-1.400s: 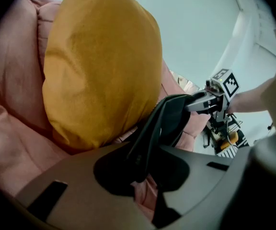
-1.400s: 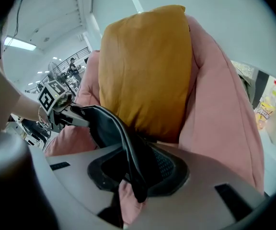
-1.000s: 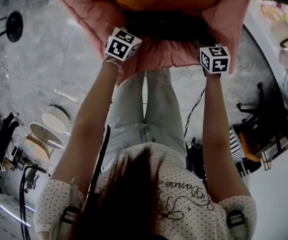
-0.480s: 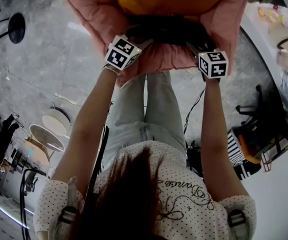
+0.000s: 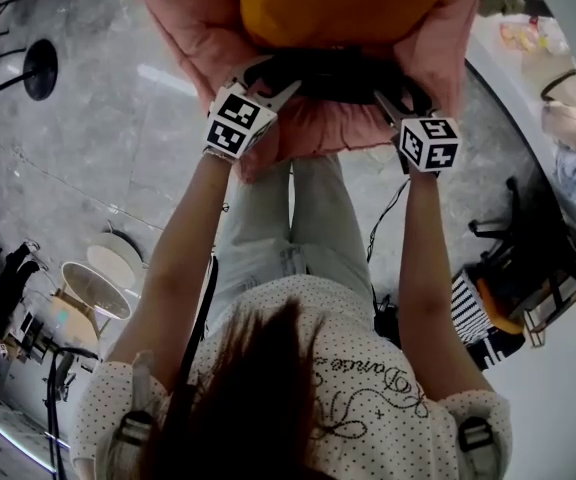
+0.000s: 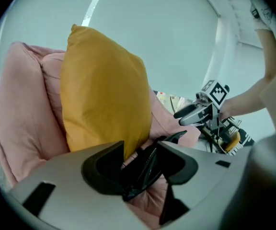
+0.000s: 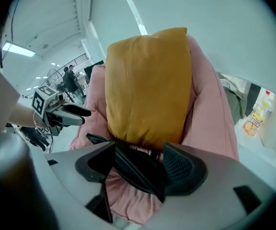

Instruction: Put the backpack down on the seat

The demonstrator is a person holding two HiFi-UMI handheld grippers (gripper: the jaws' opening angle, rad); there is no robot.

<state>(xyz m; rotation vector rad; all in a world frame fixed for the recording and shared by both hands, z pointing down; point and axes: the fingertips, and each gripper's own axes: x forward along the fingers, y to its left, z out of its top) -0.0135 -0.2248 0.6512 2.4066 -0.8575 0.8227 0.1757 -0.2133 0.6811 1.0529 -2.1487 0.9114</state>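
Grey marbled floor (image 5: 108, 128) lies under a pink padded seat (image 5: 173, 18) that fills the top of the head view, with a mustard-yellow cushion (image 5: 348, 3) leaning upright against its back. The black backpack (image 5: 333, 68) lies on the seat pad, at the foot of the cushion and just behind the seat's front edge.

The person stands at that front edge with both arms stretched out towards it. The left gripper (image 6: 140, 153) is at the backpack's left end. Its jaws stand wide and are closing, with a fold of black backpack fabric loose between them. The right gripper (image 7: 139, 155) is at the backpack's right end, near the seat's right side. Its jaws are also wide and closing, and a black band of the backpack runs between them, against the right jaw, unclamped.
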